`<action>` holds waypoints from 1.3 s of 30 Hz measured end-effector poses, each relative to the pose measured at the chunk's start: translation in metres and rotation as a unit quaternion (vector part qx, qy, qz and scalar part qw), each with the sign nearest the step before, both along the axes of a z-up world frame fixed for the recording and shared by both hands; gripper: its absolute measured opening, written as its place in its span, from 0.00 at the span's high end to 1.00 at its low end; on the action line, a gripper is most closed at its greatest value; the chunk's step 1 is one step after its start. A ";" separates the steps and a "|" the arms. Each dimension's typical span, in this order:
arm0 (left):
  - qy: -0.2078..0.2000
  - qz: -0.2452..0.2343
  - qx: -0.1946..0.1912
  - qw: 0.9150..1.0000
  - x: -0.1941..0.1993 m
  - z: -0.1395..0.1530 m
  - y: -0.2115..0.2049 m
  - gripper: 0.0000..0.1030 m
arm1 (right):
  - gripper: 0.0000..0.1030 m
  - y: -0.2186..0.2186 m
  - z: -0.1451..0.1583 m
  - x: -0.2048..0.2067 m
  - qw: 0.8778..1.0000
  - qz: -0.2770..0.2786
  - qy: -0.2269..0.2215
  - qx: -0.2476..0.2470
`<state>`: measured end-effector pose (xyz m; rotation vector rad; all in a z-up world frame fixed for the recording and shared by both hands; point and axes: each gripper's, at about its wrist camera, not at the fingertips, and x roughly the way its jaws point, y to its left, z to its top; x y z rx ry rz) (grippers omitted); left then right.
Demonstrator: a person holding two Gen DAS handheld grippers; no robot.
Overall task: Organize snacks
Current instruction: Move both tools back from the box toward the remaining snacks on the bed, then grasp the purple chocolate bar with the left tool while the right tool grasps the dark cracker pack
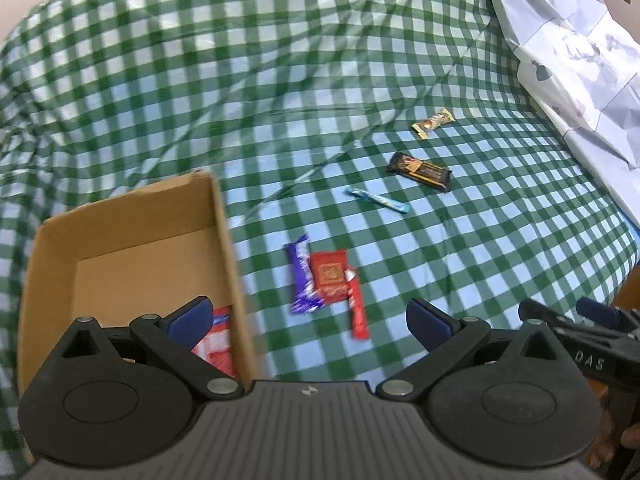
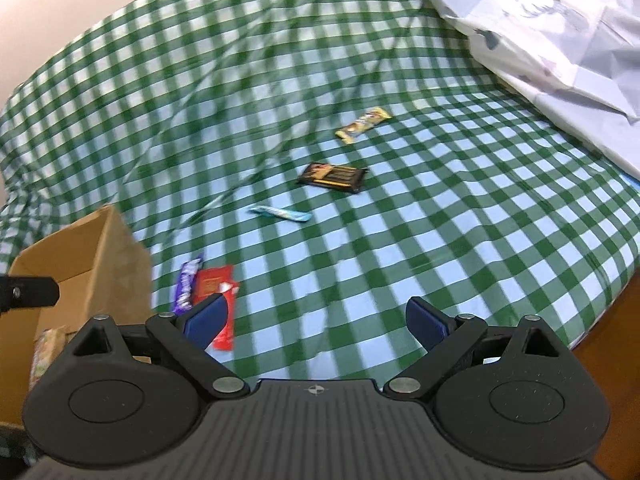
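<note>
A cardboard box (image 1: 224, 216) stands at the left on a green checked cloth; a red and white packet (image 1: 216, 344) lies inside it. Beside the box lie a purple wrapper (image 1: 302, 280), a red packet (image 1: 330, 276) and a red stick (image 1: 358, 312). Farther off lie a blue stick (image 1: 378, 199), a black bar (image 1: 420, 171) and a gold bar (image 1: 434, 122). My left gripper (image 1: 310, 320) is open and empty, its left finger over the box. My right gripper (image 2: 316, 322) is open and empty over the cloth, its left finger near the red stick (image 2: 226, 324). The box (image 2: 116, 264) is at its left.
A crumpled pale sheet (image 1: 580, 64) covers the far right of the cloth. The cloth's edge drops off at the right (image 2: 612, 300). The right gripper's body shows at the right edge of the left wrist view (image 1: 588, 340).
</note>
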<state>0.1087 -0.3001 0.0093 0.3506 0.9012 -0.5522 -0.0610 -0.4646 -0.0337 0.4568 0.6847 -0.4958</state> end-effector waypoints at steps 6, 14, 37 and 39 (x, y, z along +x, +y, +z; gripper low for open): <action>0.036 -0.013 0.014 0.999 0.038 -0.033 -0.056 0.00 | 0.07 -0.041 -0.020 0.020 1.000 -0.015 0.011 -0.010; 0.111 -0.030 0.051 0.992 0.110 -0.102 -0.107 0.00 | 0.05 -0.103 -0.045 0.100 0.999 0.014 0.009 -0.051; 0.215 0.041 0.097 0.971 0.202 -0.185 -0.086 0.43 | 0.01 -0.189 -0.144 0.307 0.978 0.154 0.057 -0.125; 0.247 0.052 0.070 0.965 0.208 -0.187 -0.077 0.76 | 0.06 -0.186 -0.149 0.311 0.975 0.173 0.083 -0.109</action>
